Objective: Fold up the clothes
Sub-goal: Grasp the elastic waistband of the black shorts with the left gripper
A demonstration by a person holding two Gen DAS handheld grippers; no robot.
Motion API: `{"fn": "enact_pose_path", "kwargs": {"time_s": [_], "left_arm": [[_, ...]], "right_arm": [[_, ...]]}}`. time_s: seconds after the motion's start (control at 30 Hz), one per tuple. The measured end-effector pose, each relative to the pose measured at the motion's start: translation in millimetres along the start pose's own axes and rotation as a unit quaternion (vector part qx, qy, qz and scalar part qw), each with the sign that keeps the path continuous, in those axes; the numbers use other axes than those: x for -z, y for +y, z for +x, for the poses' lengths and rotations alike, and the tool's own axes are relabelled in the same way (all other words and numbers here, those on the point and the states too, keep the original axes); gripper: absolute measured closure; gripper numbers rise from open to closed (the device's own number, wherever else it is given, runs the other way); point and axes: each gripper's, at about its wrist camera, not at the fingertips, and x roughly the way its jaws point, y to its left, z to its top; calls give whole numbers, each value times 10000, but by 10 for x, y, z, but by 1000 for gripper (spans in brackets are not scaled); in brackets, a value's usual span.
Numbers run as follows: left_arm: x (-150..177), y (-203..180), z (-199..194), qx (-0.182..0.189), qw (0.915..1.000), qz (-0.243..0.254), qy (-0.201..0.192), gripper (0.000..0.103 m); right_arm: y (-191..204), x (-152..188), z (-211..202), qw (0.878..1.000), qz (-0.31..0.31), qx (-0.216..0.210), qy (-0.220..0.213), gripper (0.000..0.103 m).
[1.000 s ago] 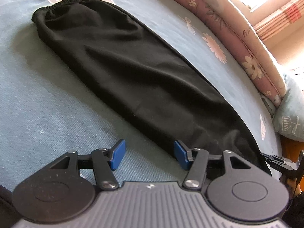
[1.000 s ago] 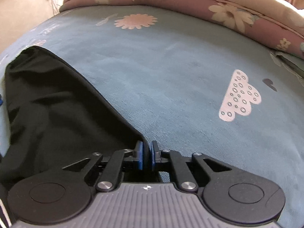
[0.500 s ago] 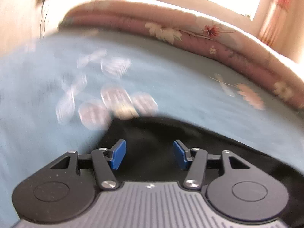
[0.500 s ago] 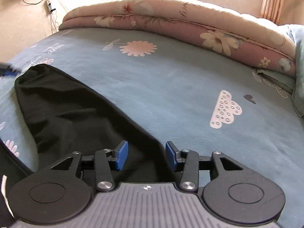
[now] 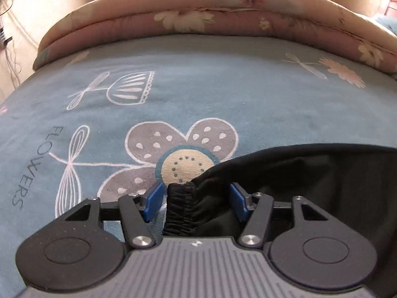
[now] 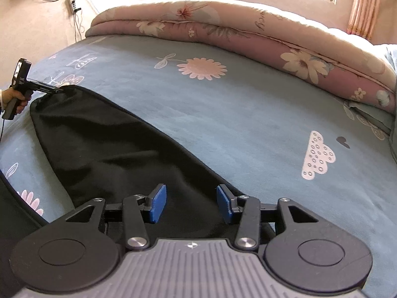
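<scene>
A black garment (image 6: 111, 149) lies stretched out flat on the blue printed bedsheet (image 6: 248, 124). In the left wrist view, its gathered elastic waistband (image 5: 181, 208) sits between the blue pads of my left gripper (image 5: 196, 201), which is open, and the pads do not press on it. The right wrist view shows that left gripper (image 6: 59, 90) at the garment's far end, held by a hand (image 6: 15, 99). My right gripper (image 6: 191, 203) is open just above the garment's near end, with black cloth below its jaws and nothing pinched.
A folded pink floral quilt (image 6: 248, 37) runs along the far edge of the bed. A pale blue pillow (image 6: 393, 94) lies at the right. Bare sheet stretches to the right of the garment. A wall with cables (image 6: 72, 5) stands behind on the left.
The right gripper opened, let go of the garment's near end and lifted back a little. The left gripper swung from the garment's side to the waistband end, still open.
</scene>
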Motion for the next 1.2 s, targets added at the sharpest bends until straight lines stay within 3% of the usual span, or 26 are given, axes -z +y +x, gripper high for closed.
{"fn": "enact_pose_path", "kwargs": {"time_s": [0.03, 0.07, 0.1, 0.23, 0.6, 0.8, 1.0, 1.1, 1.2], "left_arm": [[-6, -31, 0, 0, 10000, 52, 28, 53], [-25, -74, -13, 25, 9999, 113, 51, 73], [-44, -116, -26, 49, 9998, 174, 73, 79], [-220, -210, -117, -49, 9992, 376, -140, 80], [-1015, -346, -75, -195, 9963, 419, -725, 79], [-1127, -515, 334, -431, 9970, 349, -536, 78], [-1042, -519, 702, -952, 9953, 148, 64, 64], [-1021, -387, 550, -782, 9968, -152, -76, 63], [-1045, -142, 275, -518, 9954, -717, -358, 49]], "right_arm": [[19, -1, 16, 10000, -15, -8, 14, 52], [37, -1, 34, 10000, -15, -24, 26, 52], [48, -1, 56, 10000, -11, -38, 28, 52], [73, 9, 96, 10000, 1, -41, 18, 52], [-42, 41, 116, 9997, 236, 78, -59, 51], [-40, 82, 169, 9994, 321, 125, -22, 47], [-47, 137, 202, 9990, 421, 125, 37, 47], [-28, 161, 193, 9992, 392, 102, 55, 46], [-25, 187, 180, 9993, 377, 56, 55, 43]]}}
